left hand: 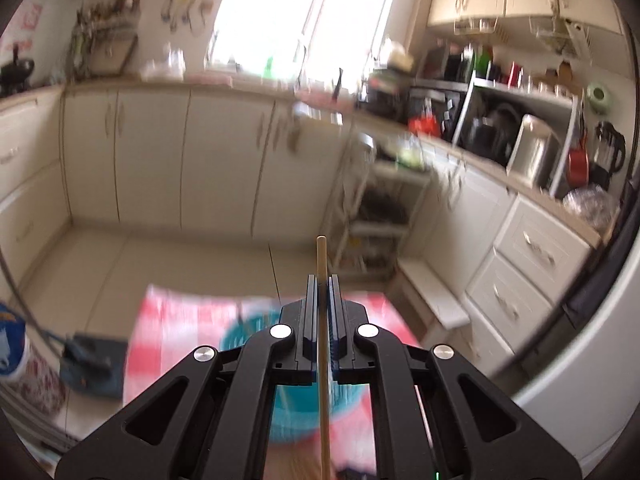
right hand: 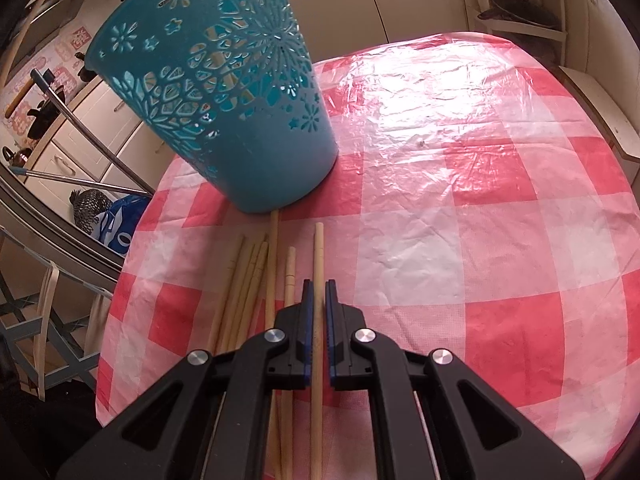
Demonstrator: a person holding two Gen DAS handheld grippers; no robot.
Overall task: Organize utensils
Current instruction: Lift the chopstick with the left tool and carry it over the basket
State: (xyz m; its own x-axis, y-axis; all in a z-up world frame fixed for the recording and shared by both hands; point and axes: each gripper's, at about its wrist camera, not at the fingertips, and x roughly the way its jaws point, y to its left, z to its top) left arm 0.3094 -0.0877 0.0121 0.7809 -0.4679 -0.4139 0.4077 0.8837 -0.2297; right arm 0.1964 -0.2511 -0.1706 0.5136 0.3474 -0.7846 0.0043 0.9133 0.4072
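Left claw (left hand: 322, 284) is pinched tight on one chopstick (left hand: 321, 256), stick pointing forward along its fingers, the bin (left hand: 236, 338) directly below it. Right claw (right hand: 319, 292) is clamped on another stick (right hand: 318, 248) lying on the surface (right hand: 460, 240), tip toward the bin.

Two wrist views, basket (right hand: 216, 92) shared

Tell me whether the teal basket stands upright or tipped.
Upright: the teal basket stands on its narrow base on the checked tablecloth, open end up.
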